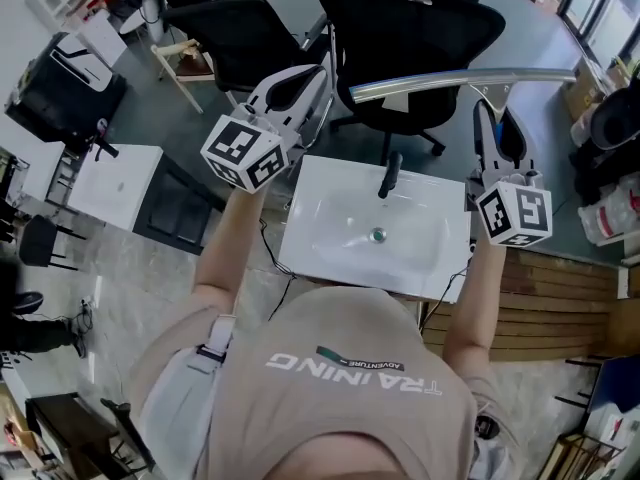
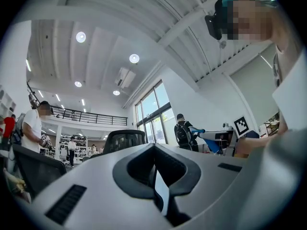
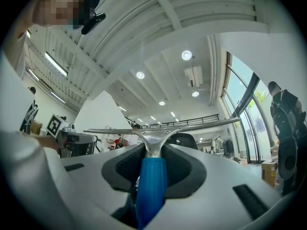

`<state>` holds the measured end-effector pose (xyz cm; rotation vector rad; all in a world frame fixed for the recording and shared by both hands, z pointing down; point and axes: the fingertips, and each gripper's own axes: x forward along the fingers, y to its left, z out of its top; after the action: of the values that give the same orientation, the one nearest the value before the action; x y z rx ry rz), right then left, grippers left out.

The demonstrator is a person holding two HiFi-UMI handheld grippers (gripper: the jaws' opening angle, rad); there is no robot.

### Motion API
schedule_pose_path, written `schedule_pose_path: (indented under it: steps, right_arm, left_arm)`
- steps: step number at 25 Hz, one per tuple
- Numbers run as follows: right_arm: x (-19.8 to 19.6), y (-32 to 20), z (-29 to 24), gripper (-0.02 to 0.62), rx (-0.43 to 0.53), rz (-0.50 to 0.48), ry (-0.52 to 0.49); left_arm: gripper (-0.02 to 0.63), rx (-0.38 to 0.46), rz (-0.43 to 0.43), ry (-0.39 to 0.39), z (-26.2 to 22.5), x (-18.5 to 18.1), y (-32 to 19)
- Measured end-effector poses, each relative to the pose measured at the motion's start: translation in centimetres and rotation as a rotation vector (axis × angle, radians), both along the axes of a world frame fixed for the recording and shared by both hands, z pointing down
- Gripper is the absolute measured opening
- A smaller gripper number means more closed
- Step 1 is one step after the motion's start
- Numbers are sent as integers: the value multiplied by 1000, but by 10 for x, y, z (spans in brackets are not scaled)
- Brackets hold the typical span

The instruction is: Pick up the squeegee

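Note:
The squeegee has a blue handle (image 3: pixel 151 186) and a long metal blade bar (image 3: pixel 158 127). In the head view its blade (image 1: pixel 460 78) lies crosswise above the far edge of the white sink (image 1: pixel 330 208). My right gripper (image 1: pixel 490 113) is raised at the right and is shut on the blue handle, with the blade sticking out past its jaws (image 3: pixel 152 159). My left gripper (image 1: pixel 322 76) is raised at the left, beside the blade's left end. Its jaws are together with nothing between them (image 2: pixel 154 150).
A dark faucet (image 1: pixel 390 175) stands at the back of the sink. Black office chairs (image 1: pixel 410 28) (image 1: pixel 245 38) stand beyond it. A white table (image 1: pixel 115 183) is at the left and a wooden pallet (image 1: pixel 560 298) at the right. People stand in the hall beyond (image 2: pixel 184 131).

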<state>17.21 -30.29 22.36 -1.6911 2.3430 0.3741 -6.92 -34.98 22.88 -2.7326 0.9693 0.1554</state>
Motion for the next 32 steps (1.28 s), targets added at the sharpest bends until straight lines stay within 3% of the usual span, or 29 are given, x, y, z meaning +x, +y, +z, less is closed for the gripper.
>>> schedule_pose_path:
  steps: [14, 32]
  right_arm:
    - [7, -8, -31, 124, 32, -1, -17]
    - [4, -1, -35, 124, 38, 3, -4]
  left_arm:
    - [12, 37, 5, -19, -34, 11, -6]
    - [12, 18, -7, 1, -21, 0, 3]
